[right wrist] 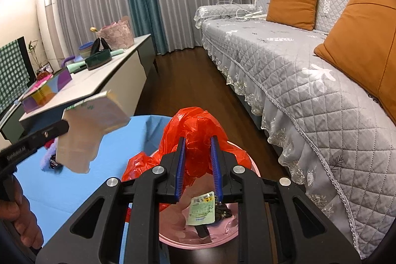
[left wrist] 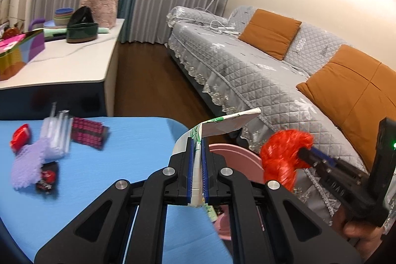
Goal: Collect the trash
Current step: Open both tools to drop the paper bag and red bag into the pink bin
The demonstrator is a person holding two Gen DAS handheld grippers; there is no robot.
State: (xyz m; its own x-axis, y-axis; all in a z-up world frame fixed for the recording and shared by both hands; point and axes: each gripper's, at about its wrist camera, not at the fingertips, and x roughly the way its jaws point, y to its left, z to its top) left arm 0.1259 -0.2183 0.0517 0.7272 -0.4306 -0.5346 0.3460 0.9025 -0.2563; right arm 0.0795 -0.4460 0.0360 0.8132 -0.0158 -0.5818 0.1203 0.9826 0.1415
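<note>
Left gripper [left wrist: 197, 160] fingers clamped on a flattened paper carton [left wrist: 222, 125], held beside the pink bin [right wrist: 198, 236]. Right gripper [right wrist: 198, 165] fingers clamped on a red plastic bag [right wrist: 195, 130] over that bin, wrappers already inside. More litter [left wrist: 47, 147] strewn across the blue worktop [left wrist: 111, 165]; grey sofa [right wrist: 309, 81] close alongside.

Table [left wrist: 99, 165]: nearest, at the left; a cluster of wrappers [left wrist: 47, 152] lies on its left part.
Basin [right wrist: 198, 231]: just beside the table's right edge, between table and sofa [right wrist: 309, 71]; a packet [right wrist: 201, 210] lies in it.
Bag [right wrist: 195, 140]: over the basin's rim.
Carton [right wrist: 91, 130]: above the table, left of the bag.
Counter [left wrist: 74, 61]: behind the table.
Cushions [left wrist: 269, 32]: on the sofa.
</note>
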